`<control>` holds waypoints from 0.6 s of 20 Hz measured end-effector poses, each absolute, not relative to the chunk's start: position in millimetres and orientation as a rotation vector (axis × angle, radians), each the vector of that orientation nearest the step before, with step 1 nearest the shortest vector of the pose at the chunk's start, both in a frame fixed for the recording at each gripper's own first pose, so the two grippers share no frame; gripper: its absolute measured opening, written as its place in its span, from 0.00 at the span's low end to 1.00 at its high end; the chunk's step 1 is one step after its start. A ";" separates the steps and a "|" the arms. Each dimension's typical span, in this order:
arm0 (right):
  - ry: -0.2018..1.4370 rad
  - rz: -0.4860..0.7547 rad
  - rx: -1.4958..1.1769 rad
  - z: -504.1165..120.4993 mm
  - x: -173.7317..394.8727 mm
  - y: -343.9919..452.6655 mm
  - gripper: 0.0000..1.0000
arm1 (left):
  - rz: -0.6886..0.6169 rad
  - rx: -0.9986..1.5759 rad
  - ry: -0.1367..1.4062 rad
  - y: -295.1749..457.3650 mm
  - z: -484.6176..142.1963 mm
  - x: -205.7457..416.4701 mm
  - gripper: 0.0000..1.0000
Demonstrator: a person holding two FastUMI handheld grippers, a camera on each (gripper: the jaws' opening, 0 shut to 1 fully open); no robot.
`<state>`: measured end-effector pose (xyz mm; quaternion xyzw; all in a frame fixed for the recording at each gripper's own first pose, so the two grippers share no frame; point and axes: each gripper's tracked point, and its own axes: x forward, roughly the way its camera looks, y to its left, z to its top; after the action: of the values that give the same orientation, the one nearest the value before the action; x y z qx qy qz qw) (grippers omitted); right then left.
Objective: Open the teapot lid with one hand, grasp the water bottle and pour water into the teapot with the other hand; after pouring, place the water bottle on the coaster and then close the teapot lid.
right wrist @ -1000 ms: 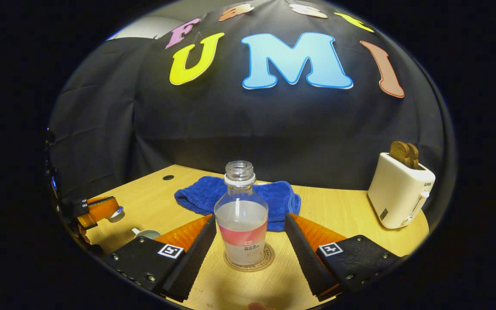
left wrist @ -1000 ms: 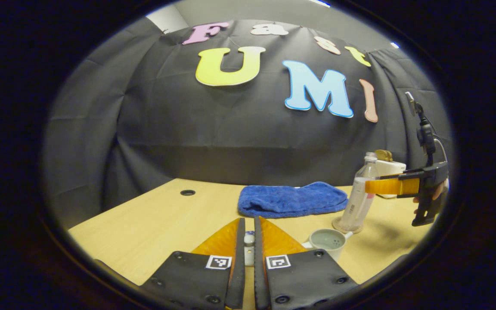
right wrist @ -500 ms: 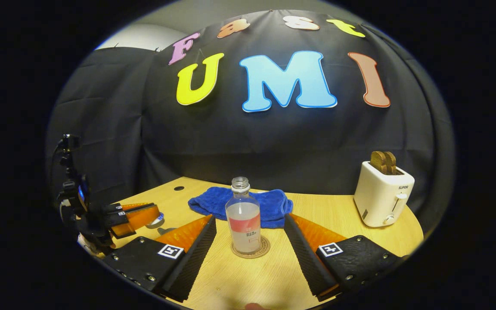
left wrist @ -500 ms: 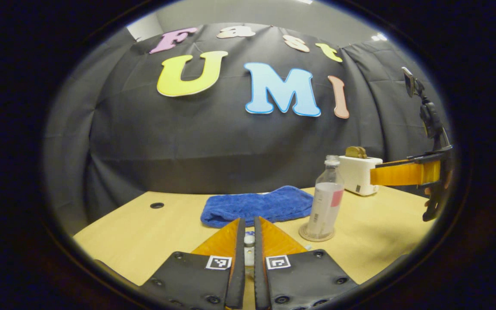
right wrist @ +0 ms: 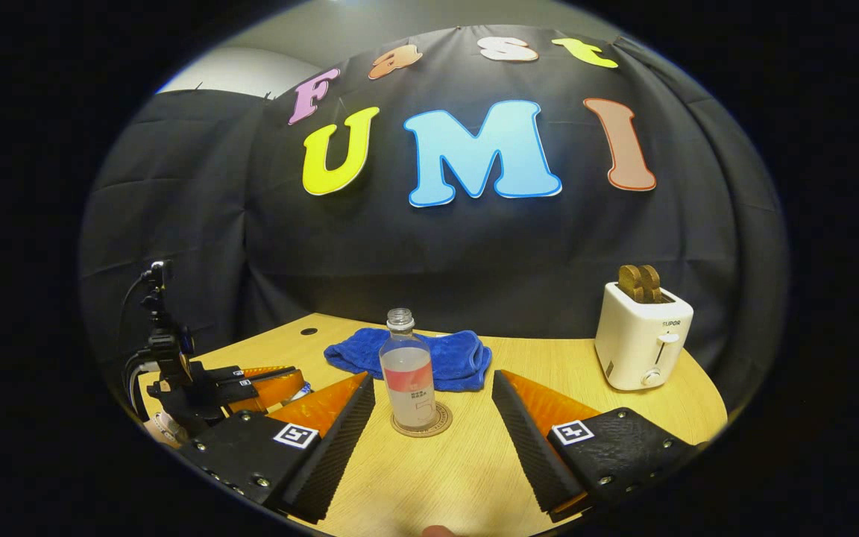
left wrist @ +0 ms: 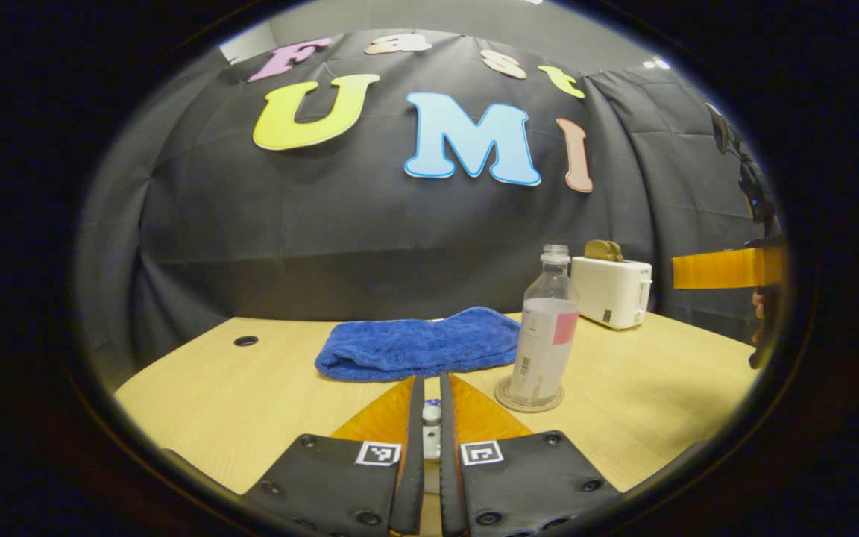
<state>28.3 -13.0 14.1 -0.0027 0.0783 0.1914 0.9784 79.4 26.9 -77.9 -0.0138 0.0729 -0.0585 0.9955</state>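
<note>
Standing on its coaster (right wrist: 420,426), the water bottle (right wrist: 408,373) faces the released right gripper (right wrist: 433,418); left gripper (left wrist: 432,418) clenches the lid knob (left wrist: 432,412).

Blue towel (right wrist: 429,356), white toaster (right wrist: 641,337)

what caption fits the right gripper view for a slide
Open right hand-held gripper backed off from the water bottle standing on its coaster.

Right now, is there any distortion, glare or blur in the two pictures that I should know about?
Left gripper view: fisheye bends the table edge; the water bottle leans but looks sharp. Right gripper view: the bottle is sharp, its coaster clear, a soft glare lies on the toaster, and there is no motion blur.
</note>
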 end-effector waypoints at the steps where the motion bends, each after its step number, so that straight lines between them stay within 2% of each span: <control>1: 0.158 0.385 -0.004 12.4 27.8 -13.0 0.98 | -0.115 -0.016 0.146 26.7 -78.0 80.2 0.16; 12: 0.154 0.400 -0.012 8.2 16.2 -12.0 0.98 | -0.102 0.023 0.164 17.0 -92.5 83.1 0.16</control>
<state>16.2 -12.0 8.2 -0.0060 0.0765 0.1986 0.9771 83.1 17.0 -92.5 0.0116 0.0817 -0.0508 0.9953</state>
